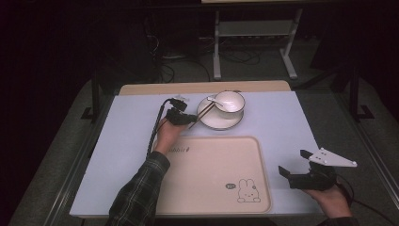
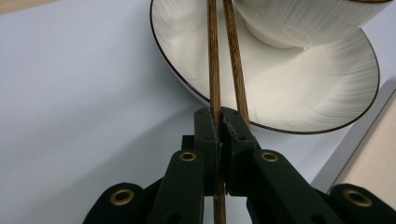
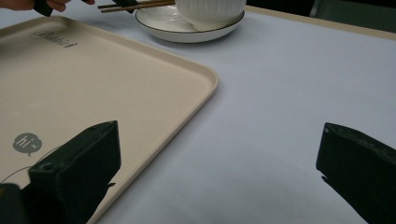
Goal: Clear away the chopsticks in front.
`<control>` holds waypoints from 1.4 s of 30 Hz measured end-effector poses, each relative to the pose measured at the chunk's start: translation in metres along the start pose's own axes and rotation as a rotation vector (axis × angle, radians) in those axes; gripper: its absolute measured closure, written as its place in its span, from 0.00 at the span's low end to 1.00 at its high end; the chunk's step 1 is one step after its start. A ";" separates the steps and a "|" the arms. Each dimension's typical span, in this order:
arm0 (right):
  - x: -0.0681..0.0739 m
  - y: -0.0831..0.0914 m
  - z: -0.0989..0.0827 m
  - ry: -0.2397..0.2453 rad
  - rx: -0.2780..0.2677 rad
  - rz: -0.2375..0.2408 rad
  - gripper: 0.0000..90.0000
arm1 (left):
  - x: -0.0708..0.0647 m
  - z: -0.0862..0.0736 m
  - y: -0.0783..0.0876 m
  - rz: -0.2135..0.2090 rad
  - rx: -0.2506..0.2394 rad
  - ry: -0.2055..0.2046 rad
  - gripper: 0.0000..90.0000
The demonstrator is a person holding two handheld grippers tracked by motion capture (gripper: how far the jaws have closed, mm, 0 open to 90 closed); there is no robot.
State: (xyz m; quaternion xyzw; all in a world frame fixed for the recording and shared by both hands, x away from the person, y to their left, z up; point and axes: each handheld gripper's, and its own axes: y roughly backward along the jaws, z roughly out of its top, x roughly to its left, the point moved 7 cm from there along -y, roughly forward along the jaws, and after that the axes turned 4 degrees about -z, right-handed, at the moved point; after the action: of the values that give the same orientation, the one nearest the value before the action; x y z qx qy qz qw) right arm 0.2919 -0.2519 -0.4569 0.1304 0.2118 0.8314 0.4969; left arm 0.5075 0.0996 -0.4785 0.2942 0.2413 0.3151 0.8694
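The chopsticks (image 2: 224, 60) are lying across the left rim of the plate (image 2: 322, 93), tips up over the plate next to the bowl (image 2: 299, 18), handle ends sticking out over the table toward the person. The left gripper (image 2: 219, 122) has its jaws squeezed together on them: one stick is clearly pinched right between the pads, the other runs just beside it against the right pad, can't tell if that one is really gripped.

In the high view the left gripper (image 1: 186, 120) sits just left of the plate (image 1: 211, 121), above the top edge of the tray (image 1: 207, 188). The bowl (image 1: 230, 102) stands on the plate and there's a spoon (image 1: 215, 100) resting in it, handle poking out to the left.

The right gripper (image 1: 294, 162) is well apart from all that, down at the near right beside the tray's right edge, jaws wide apart with nothing in them, just over the pale table (image 1: 291, 122).
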 end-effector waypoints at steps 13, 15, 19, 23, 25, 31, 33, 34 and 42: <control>0.001 0.000 0.000 0.007 -0.002 0.004 0.00 | 0.001 -0.012 0.038 -0.004 -0.018 0.013 0.95; 0.001 0.000 0.000 0.008 -0.001 0.005 0.00 | 0.003 -0.021 0.049 0.004 -0.024 0.018 0.95; 0.002 -0.001 0.000 0.007 0.001 0.007 0.00 | 0.003 -0.030 0.061 0.004 -0.029 0.025 0.95; 0.003 -0.001 0.000 0.010 0.005 0.009 0.00 | 0.003 -0.047 0.078 0.007 -0.035 0.031 0.95; 0.003 -0.001 0.000 0.012 0.004 0.009 0.00 | 0.002 -0.050 0.082 0.000 -0.035 0.039 0.95; 0.003 -0.001 0.001 0.012 0.003 0.005 0.00 | -0.004 -0.067 0.105 -0.017 -0.046 0.053 0.95; 0.004 -0.001 0.000 0.012 0.004 0.006 0.00 | -0.008 -0.073 0.112 -0.013 -0.042 0.044 0.95; 0.004 -0.001 0.000 0.014 0.004 0.006 0.00 | -0.012 -0.079 0.117 -0.013 -0.037 0.037 0.95; 0.003 -0.001 0.000 0.015 0.007 0.001 0.00 | -0.038 -0.101 0.131 -0.042 -0.010 0.004 0.95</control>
State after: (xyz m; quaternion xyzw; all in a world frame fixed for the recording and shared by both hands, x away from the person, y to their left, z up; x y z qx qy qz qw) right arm 0.2909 -0.2487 -0.4574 0.1259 0.2182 0.8319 0.4944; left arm 0.3673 0.1925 -0.4544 0.2842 0.2477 0.2986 0.8767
